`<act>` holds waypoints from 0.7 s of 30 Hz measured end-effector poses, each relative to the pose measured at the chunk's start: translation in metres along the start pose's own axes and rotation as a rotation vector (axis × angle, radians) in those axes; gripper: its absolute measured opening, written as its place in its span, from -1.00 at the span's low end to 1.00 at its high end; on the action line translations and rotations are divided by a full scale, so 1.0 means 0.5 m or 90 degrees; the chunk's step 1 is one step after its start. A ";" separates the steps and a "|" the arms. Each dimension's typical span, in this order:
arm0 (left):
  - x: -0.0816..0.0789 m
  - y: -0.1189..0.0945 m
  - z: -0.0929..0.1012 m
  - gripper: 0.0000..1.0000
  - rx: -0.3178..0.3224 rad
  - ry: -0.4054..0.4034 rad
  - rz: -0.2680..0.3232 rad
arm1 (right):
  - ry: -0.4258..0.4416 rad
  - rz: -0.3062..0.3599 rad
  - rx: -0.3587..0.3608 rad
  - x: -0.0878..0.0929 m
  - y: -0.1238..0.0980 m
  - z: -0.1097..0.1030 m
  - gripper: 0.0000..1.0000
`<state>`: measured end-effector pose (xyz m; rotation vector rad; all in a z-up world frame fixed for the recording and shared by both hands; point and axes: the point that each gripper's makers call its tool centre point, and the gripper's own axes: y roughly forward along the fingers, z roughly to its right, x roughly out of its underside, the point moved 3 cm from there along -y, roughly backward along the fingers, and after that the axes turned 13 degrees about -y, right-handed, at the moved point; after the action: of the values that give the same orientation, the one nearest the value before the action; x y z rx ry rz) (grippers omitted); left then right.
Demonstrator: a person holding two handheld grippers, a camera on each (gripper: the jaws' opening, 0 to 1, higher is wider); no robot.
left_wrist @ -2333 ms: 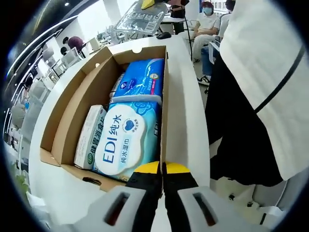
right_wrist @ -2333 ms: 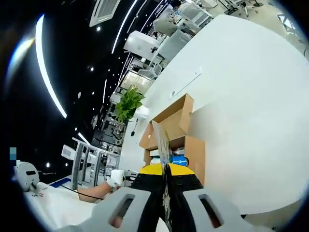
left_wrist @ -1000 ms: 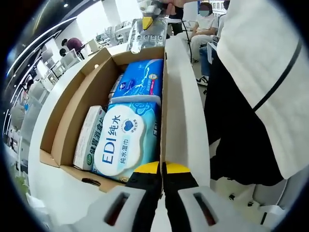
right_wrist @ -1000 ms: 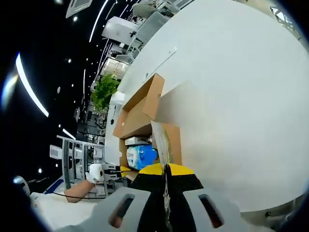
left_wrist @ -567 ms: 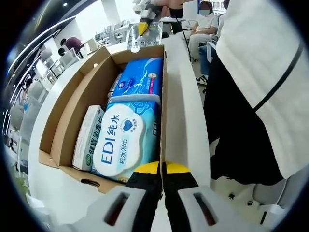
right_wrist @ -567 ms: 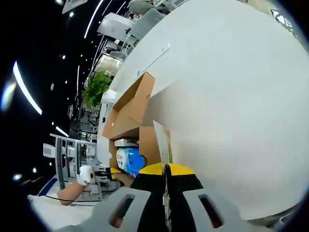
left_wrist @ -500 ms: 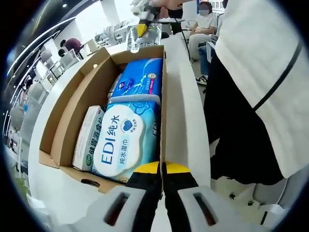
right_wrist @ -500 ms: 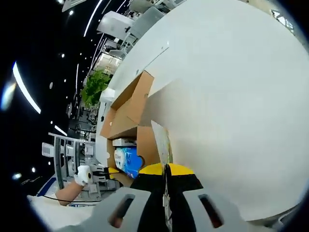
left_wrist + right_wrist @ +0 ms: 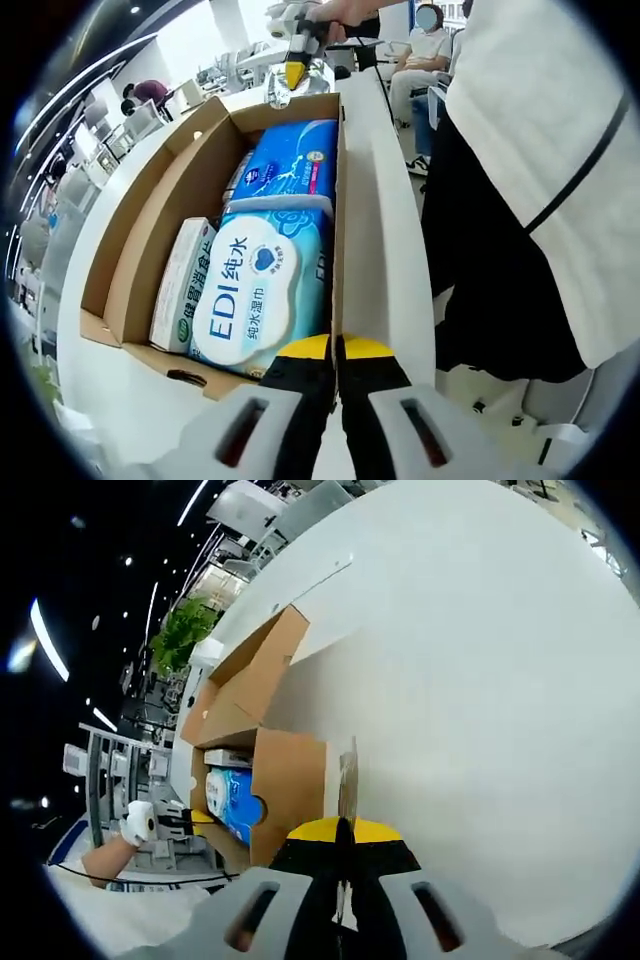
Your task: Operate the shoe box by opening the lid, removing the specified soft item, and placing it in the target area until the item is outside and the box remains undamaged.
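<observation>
Both grippers [image 9: 336,350] [image 9: 343,835] pinched on box [image 9: 150,250] flaps. Wipes pack [image 9: 255,290], 11 o'clock: soft, light; I'd grab its edge.

A wipes pack [image 9: 258,290] in the box [image 9: 150,240] is showing "EDI 纯水" and smaller "纯水湿巾". The white carton [image 9: 182,285] beside it is showing green "健爾消食片".

An open-plan lab or office hall: beyond the white tabletop [image 9: 480,680] stand rows of desks [image 9: 150,115], seated people [image 9: 425,45], a potted plant [image 9: 180,630] and ceiling strip lights [image 9: 45,630].
</observation>
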<state>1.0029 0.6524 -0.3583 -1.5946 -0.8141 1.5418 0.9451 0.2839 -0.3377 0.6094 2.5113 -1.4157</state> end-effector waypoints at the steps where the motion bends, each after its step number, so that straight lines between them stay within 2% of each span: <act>1: 0.000 0.000 0.000 -0.98 0.000 0.000 0.000 | -0.003 -0.004 0.005 0.003 0.002 0.002 -1.00; 10: 0.000 0.001 0.000 -0.98 0.001 -0.007 -0.009 | 0.008 -0.016 0.021 0.017 0.014 0.037 -1.00; 17: 0.002 0.003 -0.002 -0.98 0.001 -0.004 -0.011 | -0.024 -0.044 0.073 0.036 0.023 0.062 -1.00; 21: 0.000 0.002 0.000 -0.98 0.000 -0.006 -0.009 | -0.029 -0.034 0.087 0.037 0.024 0.066 -1.00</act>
<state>1.0030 0.6518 -0.3590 -1.5799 -0.8296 1.5407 0.9328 0.2660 -0.3708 0.5303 2.4280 -1.6121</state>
